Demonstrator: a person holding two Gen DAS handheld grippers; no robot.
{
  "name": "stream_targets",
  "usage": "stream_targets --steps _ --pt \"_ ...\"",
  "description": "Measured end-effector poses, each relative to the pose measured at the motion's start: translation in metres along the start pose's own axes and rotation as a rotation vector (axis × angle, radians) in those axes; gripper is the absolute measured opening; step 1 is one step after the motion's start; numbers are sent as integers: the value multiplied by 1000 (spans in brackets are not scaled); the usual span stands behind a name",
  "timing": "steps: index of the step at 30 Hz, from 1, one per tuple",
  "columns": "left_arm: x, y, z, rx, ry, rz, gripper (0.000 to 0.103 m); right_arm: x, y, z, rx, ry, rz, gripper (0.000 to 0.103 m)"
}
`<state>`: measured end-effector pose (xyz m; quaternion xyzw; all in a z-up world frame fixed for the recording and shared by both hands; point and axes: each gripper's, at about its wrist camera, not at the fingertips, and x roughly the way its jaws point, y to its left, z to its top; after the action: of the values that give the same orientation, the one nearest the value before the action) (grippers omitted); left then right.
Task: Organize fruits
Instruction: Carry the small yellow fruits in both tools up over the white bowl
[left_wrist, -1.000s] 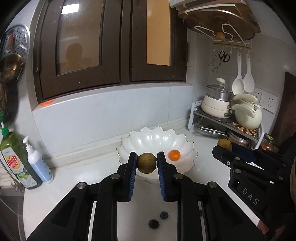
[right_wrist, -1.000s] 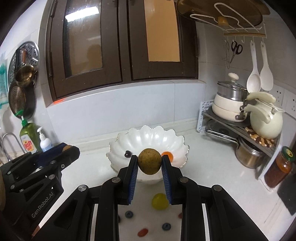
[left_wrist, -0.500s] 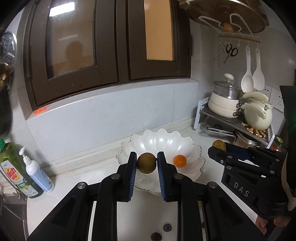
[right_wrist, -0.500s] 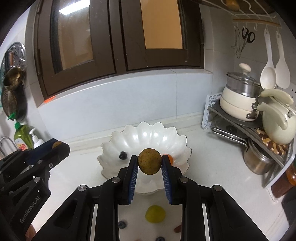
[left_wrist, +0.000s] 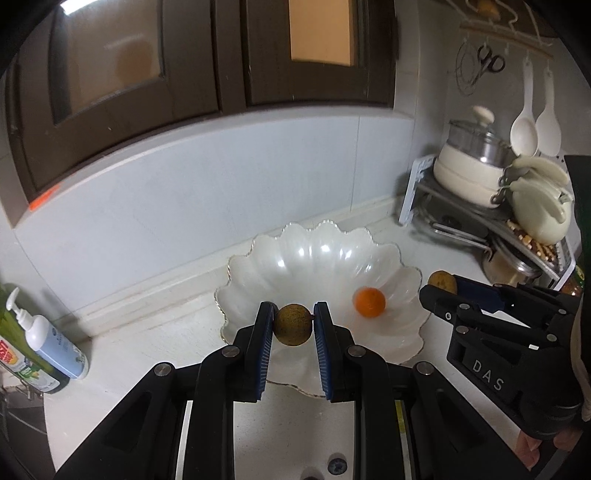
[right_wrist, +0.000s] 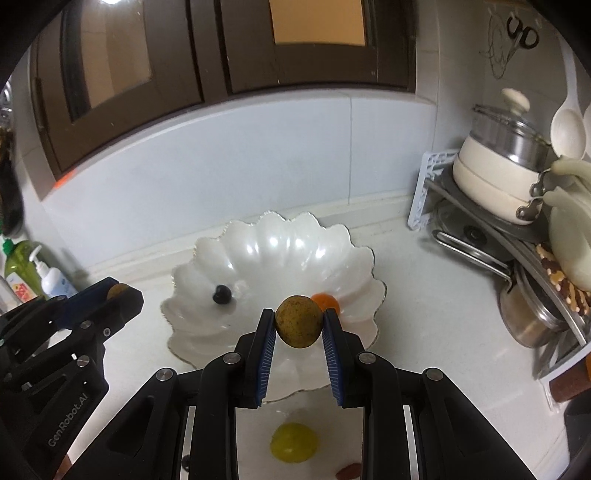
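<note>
**Two brown fruits held over the bowl**

I see each gripper clamped on a small, round, rough-skinned brown fruit. My left gripper (left_wrist: 293, 325) pinches the darker fruit (left_wrist: 293, 324) above the near rim of the white scalloped bowl (left_wrist: 314, 254). My right gripper (right_wrist: 298, 326) squeezes the yellower fruit (right_wrist: 298, 321), slightly egg-shaped, long axis upright. Both grippers tilt downward. An orange fruit (left_wrist: 368, 302) lies inside the bowl.

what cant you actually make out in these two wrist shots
- Left wrist view: a dark berry on the counter, partly hidden between the left gripper's arms.
- Right wrist view: a reddish piece, cut off by the bottom edge.
- Right wrist view: the orange fruit, half hidden behind the brown fruit held in the right gripper.
</note>
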<state>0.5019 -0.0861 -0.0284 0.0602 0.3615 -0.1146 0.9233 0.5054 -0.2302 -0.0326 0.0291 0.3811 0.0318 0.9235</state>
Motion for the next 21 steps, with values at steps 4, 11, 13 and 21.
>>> stream_targets --steps 4,11,13,21 --pt "18 -2 3 8 37 7 23 18 -3 3 -2 41 2 27" --pt "50 1 5 -5 118 1 23 44 -4 7 -8 117 10 27" --pt "58 1 4 -6 134 2 23 52 -5 6 -13 135 4 27" --pt "83 0 -1 -4 192 8 23 77 -7 2 -11 204 10 27"
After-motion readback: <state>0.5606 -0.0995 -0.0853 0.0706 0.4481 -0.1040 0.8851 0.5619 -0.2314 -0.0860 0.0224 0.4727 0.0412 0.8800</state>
